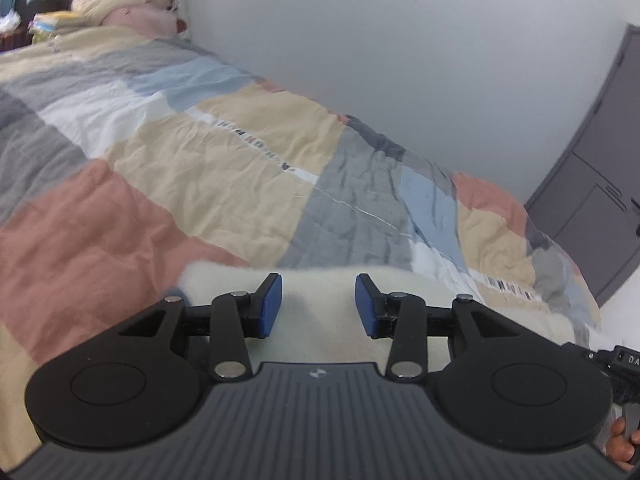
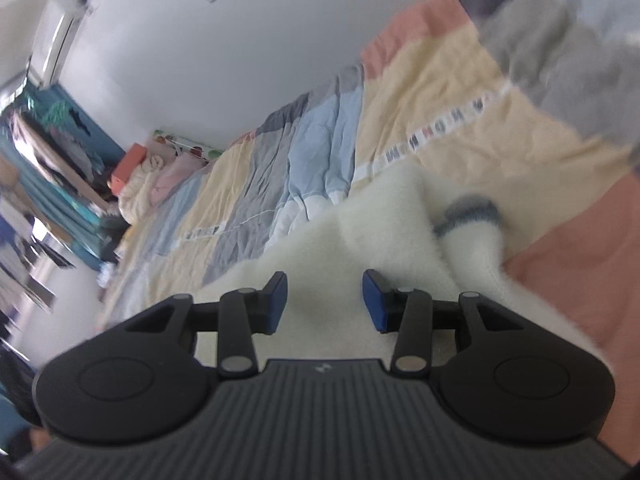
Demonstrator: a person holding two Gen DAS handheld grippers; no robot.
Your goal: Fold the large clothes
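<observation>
A white fleece garment [image 2: 360, 240] lay on the bed, spread over a patchwork quilt [image 1: 224, 168] of pink, cream, grey and blue blocks. The left gripper [image 1: 319, 306] hovered over the fleece's edge, its blue pads [image 1: 270, 304] apart with nothing pinched between them. The right gripper [image 2: 325, 302] likewise stood open above the fleece, near a grey-banded cuff [image 2: 470, 210]. Pillows [image 1: 120, 4] were piled at the bed's far end beside a white wall [image 1: 400, 60].
</observation>
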